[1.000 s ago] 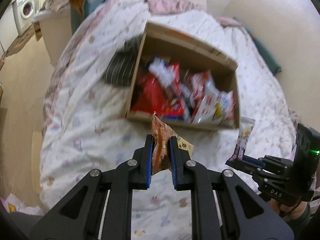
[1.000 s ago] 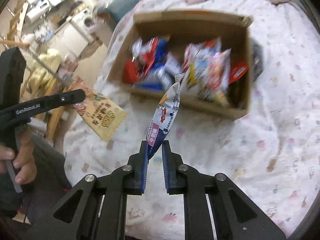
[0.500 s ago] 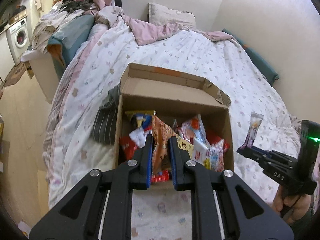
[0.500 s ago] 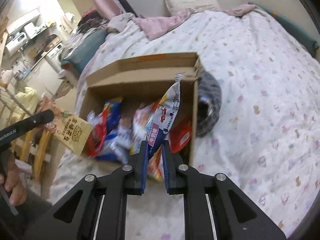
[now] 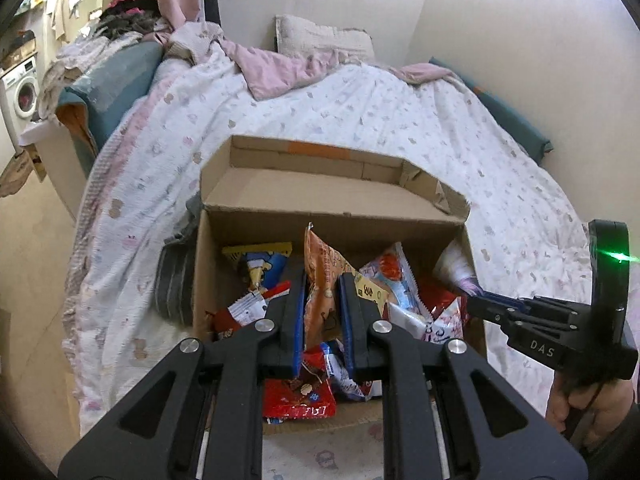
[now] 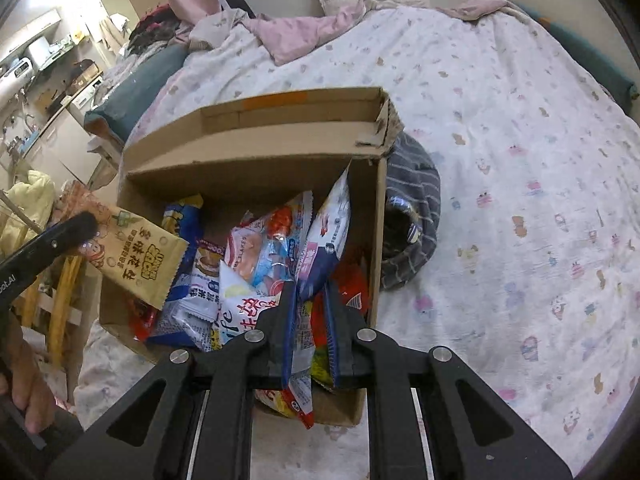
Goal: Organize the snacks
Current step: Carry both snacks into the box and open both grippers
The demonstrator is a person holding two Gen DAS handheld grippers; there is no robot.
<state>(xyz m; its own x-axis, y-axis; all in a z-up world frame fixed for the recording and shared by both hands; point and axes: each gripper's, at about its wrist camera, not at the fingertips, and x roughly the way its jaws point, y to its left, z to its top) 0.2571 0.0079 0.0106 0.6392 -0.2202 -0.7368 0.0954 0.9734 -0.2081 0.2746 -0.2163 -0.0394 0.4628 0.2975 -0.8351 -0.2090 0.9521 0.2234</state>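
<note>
Since the earlier frame both grippers have travelled from the bare bedspread to above the cardboard box (image 5: 248,196), which now fills the centre of each view. The left gripper (image 5: 322,300) is clamped on an orange snack packet (image 5: 320,276), held upright over the box's middle. The right gripper (image 6: 310,300) is clamped on a white-and-blue snack packet (image 6: 330,232), at the box's right inner wall. The box holds many loose snacks (image 6: 256,264) and sits on the floral bedspread (image 6: 520,160), with a striped grey cloth (image 6: 416,200) just beside it.
</note>
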